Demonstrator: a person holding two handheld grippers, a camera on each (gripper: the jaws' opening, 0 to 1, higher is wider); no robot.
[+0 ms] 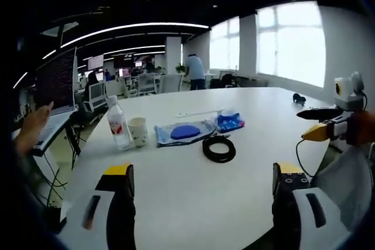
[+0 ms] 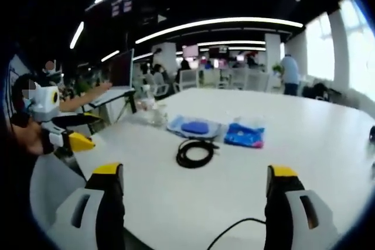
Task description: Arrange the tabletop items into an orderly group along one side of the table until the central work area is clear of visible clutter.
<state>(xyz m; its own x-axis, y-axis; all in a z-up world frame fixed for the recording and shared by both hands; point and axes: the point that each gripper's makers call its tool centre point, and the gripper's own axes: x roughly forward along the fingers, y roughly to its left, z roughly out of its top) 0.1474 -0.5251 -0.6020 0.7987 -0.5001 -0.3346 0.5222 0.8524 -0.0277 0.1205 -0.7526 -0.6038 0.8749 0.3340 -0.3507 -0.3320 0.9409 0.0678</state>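
Observation:
On the white table (image 1: 193,191), a black cable coil (image 1: 218,149) lies nearest me. Behind it are a clear bag with a blue item (image 1: 184,131) and a blue packet (image 1: 229,122). A water bottle (image 1: 117,124) and a paper cup (image 1: 138,131) stand to the left. My left gripper (image 1: 202,182) is open, empty and short of the coil. My right gripper (image 1: 319,124) comes in from the right, above the table edge. In the right gripper view, the right gripper (image 2: 195,185) is open and empty before the cable coil (image 2: 195,152), clear bag (image 2: 196,127) and blue packet (image 2: 244,135). The left gripper (image 2: 67,136) hangs at the left.
A small black object (image 1: 299,98) lies far right on the table. A laptop (image 1: 55,83) sits at the left with a person's hand (image 1: 32,127) by it. A thin black cable (image 2: 234,232) crosses the near table edge. Chairs and a standing person (image 1: 196,71) are behind.

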